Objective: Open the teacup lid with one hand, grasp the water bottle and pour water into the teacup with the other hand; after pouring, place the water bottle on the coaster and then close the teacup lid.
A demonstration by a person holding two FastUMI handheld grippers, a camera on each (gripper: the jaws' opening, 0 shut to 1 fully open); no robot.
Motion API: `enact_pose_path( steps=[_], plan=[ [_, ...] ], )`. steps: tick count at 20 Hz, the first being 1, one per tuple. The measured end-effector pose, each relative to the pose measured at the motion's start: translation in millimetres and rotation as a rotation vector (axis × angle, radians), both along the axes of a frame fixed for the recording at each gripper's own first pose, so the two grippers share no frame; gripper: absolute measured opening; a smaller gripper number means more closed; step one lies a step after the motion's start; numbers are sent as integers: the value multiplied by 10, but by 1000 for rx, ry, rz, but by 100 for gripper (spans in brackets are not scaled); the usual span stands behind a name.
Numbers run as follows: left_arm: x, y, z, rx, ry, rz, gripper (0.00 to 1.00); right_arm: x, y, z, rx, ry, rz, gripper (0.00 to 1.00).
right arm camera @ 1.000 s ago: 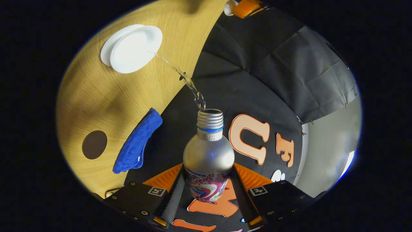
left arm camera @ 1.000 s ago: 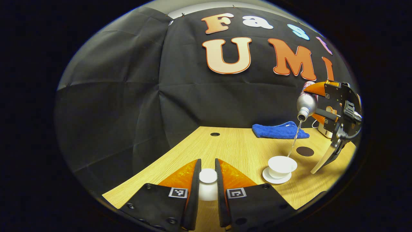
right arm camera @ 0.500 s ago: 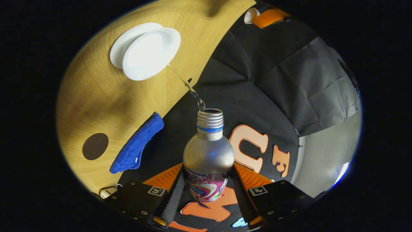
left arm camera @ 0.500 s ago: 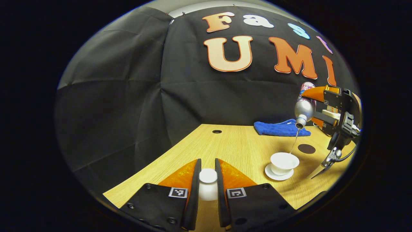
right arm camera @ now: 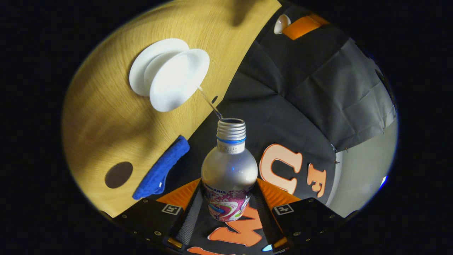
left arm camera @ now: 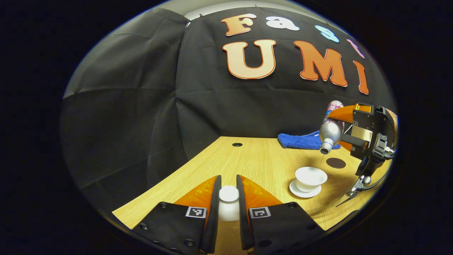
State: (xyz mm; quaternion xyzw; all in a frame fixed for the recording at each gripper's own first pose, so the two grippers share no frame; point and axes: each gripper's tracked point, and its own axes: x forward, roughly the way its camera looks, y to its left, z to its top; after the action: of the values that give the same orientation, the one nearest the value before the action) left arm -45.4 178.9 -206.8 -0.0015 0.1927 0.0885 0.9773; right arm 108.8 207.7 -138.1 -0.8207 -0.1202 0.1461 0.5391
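Left gripper (left arm camera: 228,191): fingers closed on the white teacup lid (left arm camera: 228,202), both pressing its sides, held above the near edge of the wooden table (left arm camera: 254,163)
Right gripper (right arm camera: 228,205): fingers clamped on the lower body of the water bottle (right arm camera: 229,170), one on each side; in the left gripper view this gripper (left arm camera: 348,136) hangs at the right with the bottle (left arm camera: 330,129) tipped neck down
Water bottle: silver metal with a printed label, cap off, mouth pointing down toward the cup
Water: a thin stream (right arm camera: 209,103) runs from the bottle mouth to the teacup rim; seen also in the left gripper view (left arm camera: 320,162)
Teacup (left arm camera: 310,177): white, uncovered, upright on its white saucer (left arm camera: 305,191); in the right gripper view the cup (right arm camera: 178,85) and saucer (right arm camera: 147,63) lie ahead of the bottle mouth
Coaster (left arm camera: 335,163): dark round disc on the table, just beyond the teacup, nothing on it; also in the right gripper view (right arm camera: 118,174)
Blue towel (left arm camera: 304,141): folded at the table's far edge, against the booth wall; also in the right gripper view (right arm camera: 161,169)
Table hole (left arm camera: 236,144): small dark grommet near the far edge
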Motion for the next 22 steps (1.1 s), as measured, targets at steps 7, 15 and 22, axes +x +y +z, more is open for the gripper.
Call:
enact_pose_path(
  steps=[7,15,22],
  plan=[
    [28,-87,48,-31,-19,-4,30,-77,20,-206,193,151,-38,77],
    [155,-298,215,-27,-39,-42,30,-169,-168,-131,575,346,-119,80],
    [303,-622,338,-28,-60,-97,30,47,-647,48,938,429,-239,80]
  ],
)
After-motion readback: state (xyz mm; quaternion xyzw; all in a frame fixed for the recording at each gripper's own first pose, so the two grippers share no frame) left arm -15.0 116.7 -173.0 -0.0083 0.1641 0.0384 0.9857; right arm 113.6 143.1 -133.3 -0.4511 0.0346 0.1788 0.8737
